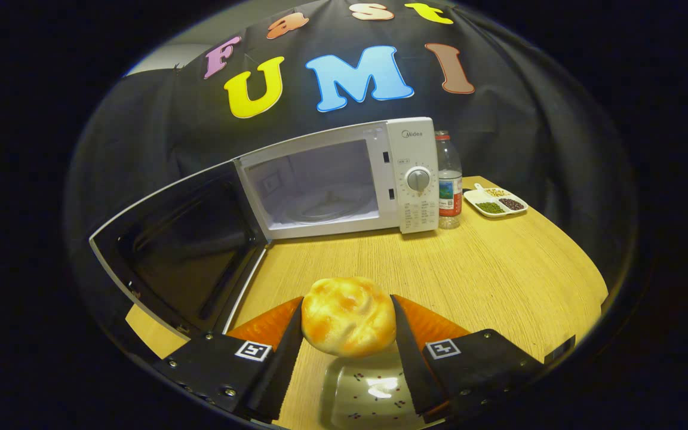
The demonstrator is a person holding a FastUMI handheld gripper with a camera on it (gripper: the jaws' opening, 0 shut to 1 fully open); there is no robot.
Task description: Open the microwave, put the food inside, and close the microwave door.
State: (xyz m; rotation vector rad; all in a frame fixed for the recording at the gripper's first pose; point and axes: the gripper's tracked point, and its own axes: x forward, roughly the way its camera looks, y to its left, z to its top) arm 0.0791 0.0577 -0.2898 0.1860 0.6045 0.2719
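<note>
A golden-brown bread roll [348, 316] is held between both fingers of my gripper [348, 319], which is shut on it. The roll hangs just above a small white speckled dish [371, 391] lying under the fingers. Beyond the fingers stands a white microwave [344, 179] on the wooden table [487, 269]. Its door [183, 245] is swung wide open to the left, showing the pale cavity and the glass turntable [326, 206]. The control panel with a round dial [418, 179] is at the microwave's right side.
A plastic water bottle [449, 179] stands right beside the microwave's control panel. Farther right lies a white divided dish [495, 201] with beans and grains. The open door reaches toward the table's near left edge.
</note>
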